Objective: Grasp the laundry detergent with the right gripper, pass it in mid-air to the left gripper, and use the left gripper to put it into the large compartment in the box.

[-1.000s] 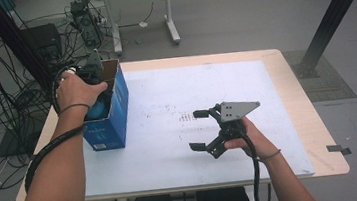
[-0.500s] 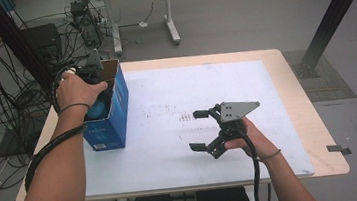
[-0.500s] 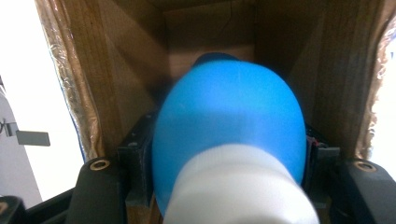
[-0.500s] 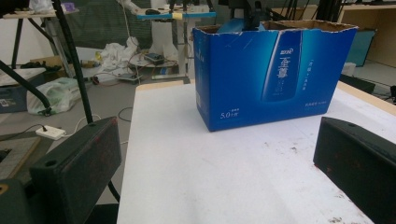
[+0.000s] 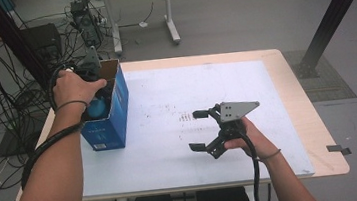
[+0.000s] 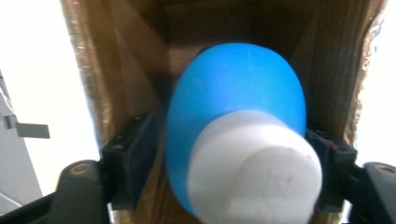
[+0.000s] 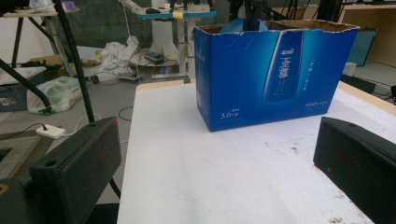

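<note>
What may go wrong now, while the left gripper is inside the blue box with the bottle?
The left gripper has just been opening with the blue bottle between its jaws, so the bottle may drop or tip inside the blue box. Pulling the gripper out might drag the box, since the right gripper rests apart from it.

blue box walls hemming left tool, white tabletop open elsewhere

The left tongs reach down near the counter's left edge, forearm extended from the near side, jaws just opening. The right tongs hover low near the counter's near edge, pointing left, jaws spread wide and empty.
</note>
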### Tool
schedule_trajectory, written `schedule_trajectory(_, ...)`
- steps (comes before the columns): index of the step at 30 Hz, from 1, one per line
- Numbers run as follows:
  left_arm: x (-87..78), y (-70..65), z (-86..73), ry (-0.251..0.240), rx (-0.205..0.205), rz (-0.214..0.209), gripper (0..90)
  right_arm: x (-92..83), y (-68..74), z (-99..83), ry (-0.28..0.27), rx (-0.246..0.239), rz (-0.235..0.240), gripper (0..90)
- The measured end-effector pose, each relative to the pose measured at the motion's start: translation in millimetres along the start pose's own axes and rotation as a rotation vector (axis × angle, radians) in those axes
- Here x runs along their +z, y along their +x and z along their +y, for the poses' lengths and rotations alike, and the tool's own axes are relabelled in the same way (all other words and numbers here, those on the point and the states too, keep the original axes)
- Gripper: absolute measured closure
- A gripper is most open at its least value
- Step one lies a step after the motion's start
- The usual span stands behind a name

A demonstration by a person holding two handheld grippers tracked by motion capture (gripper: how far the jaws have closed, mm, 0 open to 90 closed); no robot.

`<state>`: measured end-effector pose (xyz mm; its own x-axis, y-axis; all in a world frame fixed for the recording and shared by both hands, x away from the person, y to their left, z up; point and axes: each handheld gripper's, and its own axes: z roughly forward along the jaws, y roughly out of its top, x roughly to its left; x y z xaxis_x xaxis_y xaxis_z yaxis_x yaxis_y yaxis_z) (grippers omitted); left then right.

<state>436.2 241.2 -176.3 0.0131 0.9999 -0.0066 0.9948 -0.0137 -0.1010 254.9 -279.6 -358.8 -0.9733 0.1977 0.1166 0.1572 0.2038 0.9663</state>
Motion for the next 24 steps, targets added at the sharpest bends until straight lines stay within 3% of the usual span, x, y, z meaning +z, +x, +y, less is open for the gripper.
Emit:
schedule_trajectory(3,-2.8,1.9,0.4,0.003,-0.002,-0.01,22.2,-0.1,0.4,0.1,-0.001,0.001,0.0,1.0)
schedule_trajectory(12,-19.8,-2.4,-2.4,-0.009,0.021,-0.012,22.0,0.7,1.1,1.6,0.001,-0.003,0.001,1.0)
schedule_trajectory(15,-26.2,-2.9,-2.5,-0.009,0.03,-0.018,18.1,0.6,1.5,1.8,0.001,-0.002,0.003,1.1)
schedule_trajectory(24,-52.9,-11.3,-10.6,-0.063,0.08,-0.036,10.3,-0.9,1.1,2.1,0.003,-0.002,0.0,1.1)
